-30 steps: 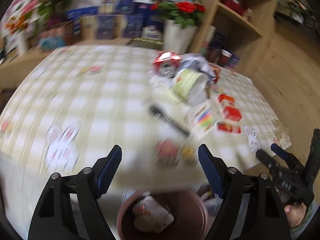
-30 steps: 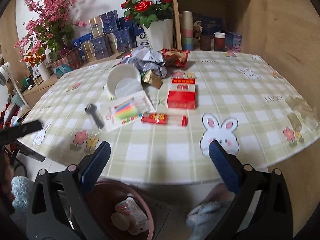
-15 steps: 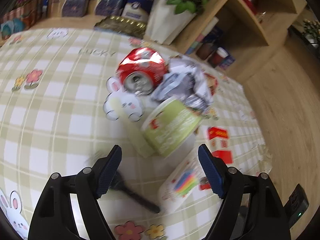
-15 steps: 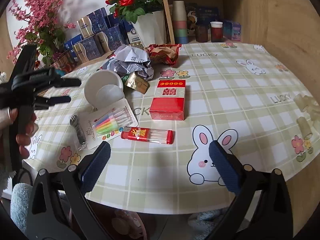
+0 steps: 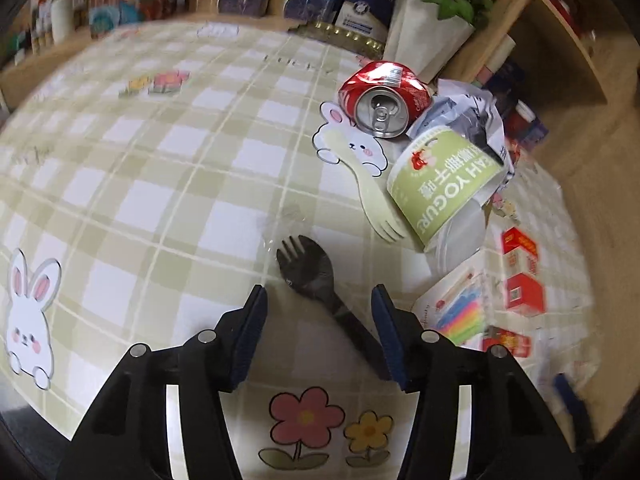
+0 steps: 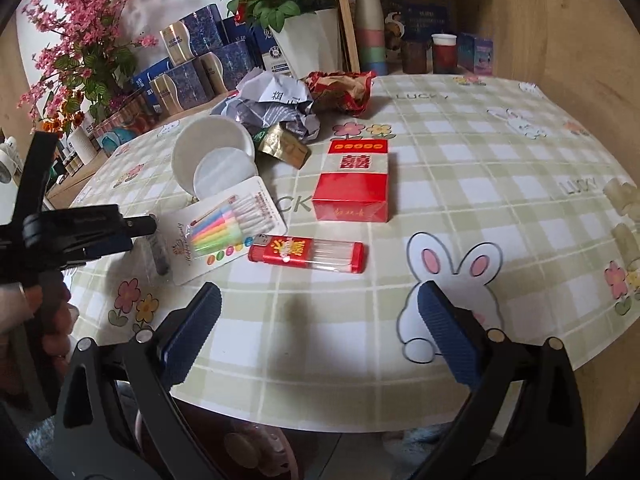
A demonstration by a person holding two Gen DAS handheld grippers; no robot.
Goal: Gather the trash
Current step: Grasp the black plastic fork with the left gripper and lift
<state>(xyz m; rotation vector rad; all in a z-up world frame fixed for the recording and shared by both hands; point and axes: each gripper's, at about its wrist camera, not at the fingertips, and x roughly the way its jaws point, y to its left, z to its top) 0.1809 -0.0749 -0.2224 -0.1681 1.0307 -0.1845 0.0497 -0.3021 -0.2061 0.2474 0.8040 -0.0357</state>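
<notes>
1. left tongs (image 5: pixel 318 312) first: my black two-finger gripper with blue ribbed pads is closing, about half open, and the pads press on nothing yet.
2. between those jaws lies the black plastic spork (image 5: pixel 320 280), flat on the green-and-white checked tablecloth (image 5: pixel 168 184). its head points away from the tongs and its handle runs back toward the right-hand pad, so the long axis sits diagonal to the gap.
3. i judge the jaws need to close across the handle, not along it.
4. further right lie the pale green plastic fork (image 5: pixel 368 188), the tipped green yogurt cup (image 5: pixel 444 184) and the crushed red can (image 5: pixel 384 100).
5. right tongs (image 6: pixel 320 332) gape wide and empty at the table edge, well apart from the spork, so the left is nearer.
</notes>
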